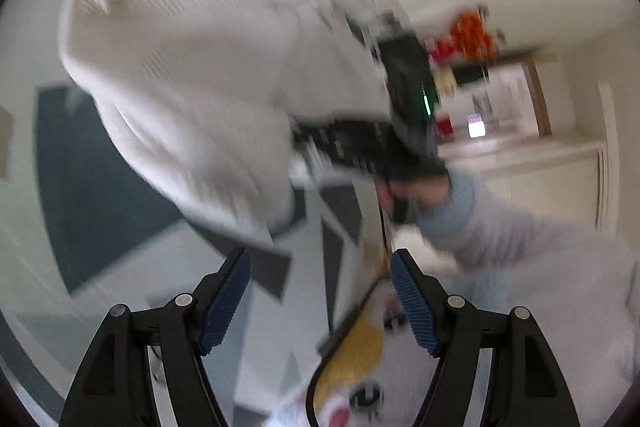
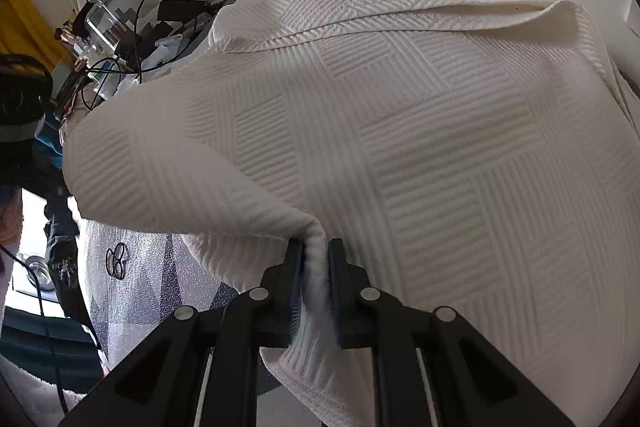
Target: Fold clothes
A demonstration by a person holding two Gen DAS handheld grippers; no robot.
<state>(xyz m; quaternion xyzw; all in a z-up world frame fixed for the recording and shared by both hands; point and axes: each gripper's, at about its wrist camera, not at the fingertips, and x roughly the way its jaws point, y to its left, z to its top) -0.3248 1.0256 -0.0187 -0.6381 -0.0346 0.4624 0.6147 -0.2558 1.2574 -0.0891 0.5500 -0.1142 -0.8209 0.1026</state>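
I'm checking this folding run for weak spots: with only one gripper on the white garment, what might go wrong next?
1. The right gripper pinches only a bunched edge of the white quilted garment, so it may slip out.
2. The left gripper is open and empty, so the hanging garment may sag unevenly.
3. Cables beside the garment could snag.

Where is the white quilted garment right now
In the right wrist view the white quilted garment fills the frame, an edge pinched in the right tongs. The open left tongs hold nothing.
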